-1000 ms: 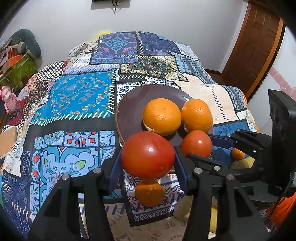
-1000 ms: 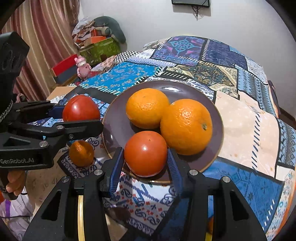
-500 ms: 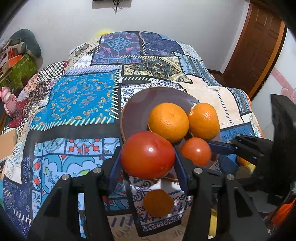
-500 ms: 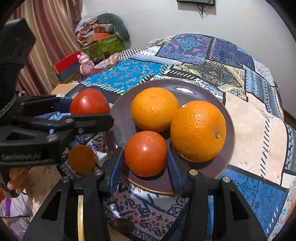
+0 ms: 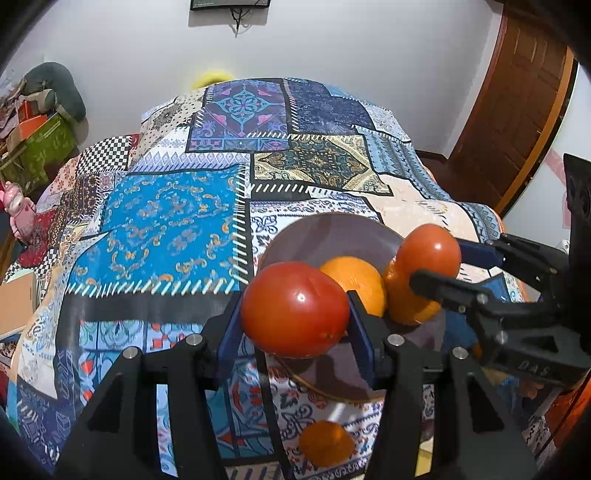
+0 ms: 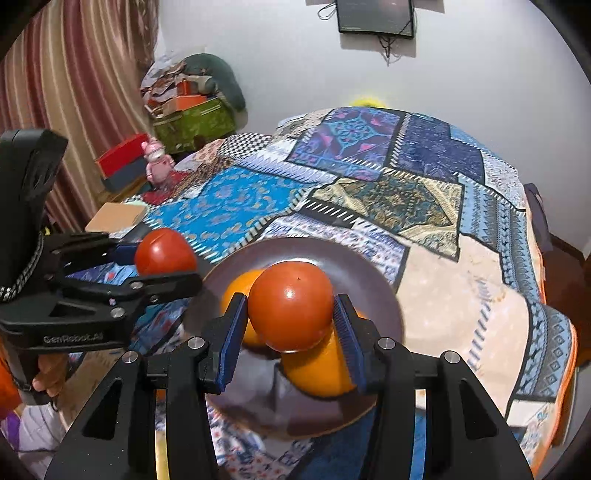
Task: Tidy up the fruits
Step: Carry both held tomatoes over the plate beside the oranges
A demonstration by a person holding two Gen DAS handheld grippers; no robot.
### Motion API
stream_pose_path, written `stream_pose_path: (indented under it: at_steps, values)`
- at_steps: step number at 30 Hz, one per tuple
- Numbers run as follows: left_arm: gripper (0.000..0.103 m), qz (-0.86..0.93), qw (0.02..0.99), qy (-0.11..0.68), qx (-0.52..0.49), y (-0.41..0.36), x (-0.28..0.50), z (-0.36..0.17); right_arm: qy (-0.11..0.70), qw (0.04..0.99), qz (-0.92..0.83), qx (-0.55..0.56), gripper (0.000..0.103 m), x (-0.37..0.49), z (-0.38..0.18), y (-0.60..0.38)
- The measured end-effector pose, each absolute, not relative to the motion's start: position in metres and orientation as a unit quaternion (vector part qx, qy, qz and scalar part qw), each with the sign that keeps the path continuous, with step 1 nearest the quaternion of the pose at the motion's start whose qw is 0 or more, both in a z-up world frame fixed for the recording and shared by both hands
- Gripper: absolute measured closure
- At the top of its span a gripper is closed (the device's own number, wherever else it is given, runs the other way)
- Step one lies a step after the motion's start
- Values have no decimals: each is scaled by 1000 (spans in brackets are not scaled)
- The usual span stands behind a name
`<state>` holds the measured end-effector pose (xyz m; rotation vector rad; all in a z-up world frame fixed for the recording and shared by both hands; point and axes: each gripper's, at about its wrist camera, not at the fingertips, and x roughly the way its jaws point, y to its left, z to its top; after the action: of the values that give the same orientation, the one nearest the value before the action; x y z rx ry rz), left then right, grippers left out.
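**Two tomatoes held above the plate of oranges**

The left hand-held gripper (image 5: 295, 314) pinches a red tomato (image 5: 295, 309) between its blue pads, jaws partly spread to the fruit's width. Only this view shows, directly below the gripper, a small orange (image 5: 325, 445) lying on the patchwork bedspread (image 5: 166, 214) just short of the plate (image 5: 332, 230). Beyond the tomato an orange (image 5: 356, 280) rests on the plate, and to the right the other gripper carries its own tomato in front of a second orange (image 5: 406, 306).

The right hand-held gripper (image 6: 290, 317) likewise pinches a tomato (image 6: 291, 305), jaws partly spread around it, over the near part of the dark plate (image 6: 369, 273). Under and behind it sit two oranges, one to the left (image 6: 236, 291) and one below right (image 6: 321, 369). Only this view shows a hand (image 6: 48, 380) gripping the left tool's handle at far left, and beyond it a curtain (image 6: 74, 74), a pink toy (image 6: 157, 162) and a green box (image 6: 195, 122) beside the bed. A screen (image 6: 375, 16) hangs on the wall.
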<state>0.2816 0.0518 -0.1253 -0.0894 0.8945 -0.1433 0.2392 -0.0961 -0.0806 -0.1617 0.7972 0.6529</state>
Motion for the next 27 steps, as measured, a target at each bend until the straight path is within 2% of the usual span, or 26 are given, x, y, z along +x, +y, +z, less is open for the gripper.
stream_pose_path:
  at_steps: [27]
  values:
    - [50, -81, 877, 471, -46, 34, 366, -162, 419, 855, 291, -96, 58, 299, -114, -94]
